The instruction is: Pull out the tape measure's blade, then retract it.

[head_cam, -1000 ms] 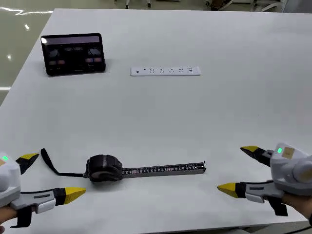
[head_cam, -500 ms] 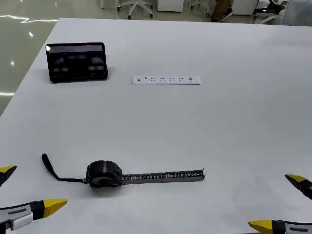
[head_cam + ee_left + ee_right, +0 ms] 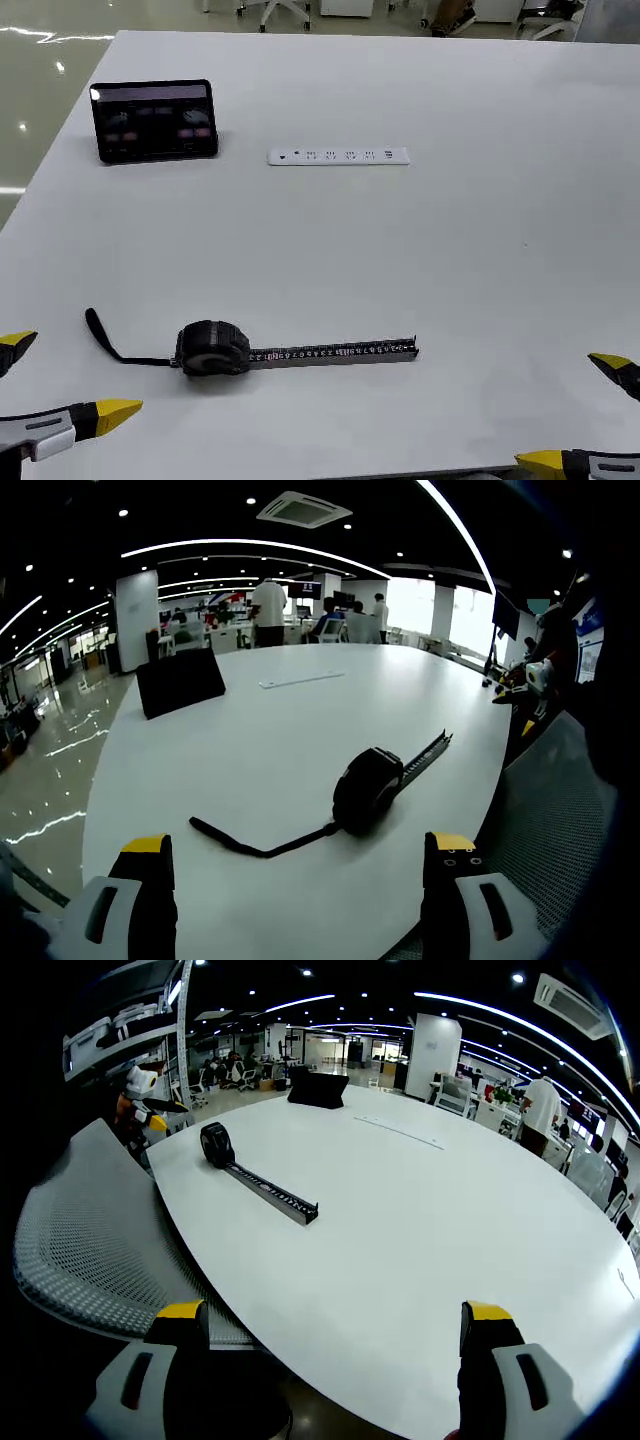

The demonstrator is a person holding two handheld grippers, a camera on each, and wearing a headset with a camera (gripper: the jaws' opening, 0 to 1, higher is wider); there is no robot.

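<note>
Tape measure [image 3: 212,349] sits near the front edge of the tabletop [image 3: 450,250], wrist strap [image 3: 108,342] trailing off to its left. Blade [image 3: 335,351] is out, stretched along the tabletop to the right of the case, tip free. Pull-out looks done, retraction not yet. Left tongs [image 3: 70,375] are spread and empty, near the strap end, clear of the case. Right tongs [image 3: 567,410] are spread and empty, well apart from the blade tip. Nothing touches the tape. Remaining: steady the case and let the blade run back in; it probably sits on its lock, my guess. Tablet [image 3: 153,120] and power strip [image 3: 338,156] sit far back, out of the way.
</note>
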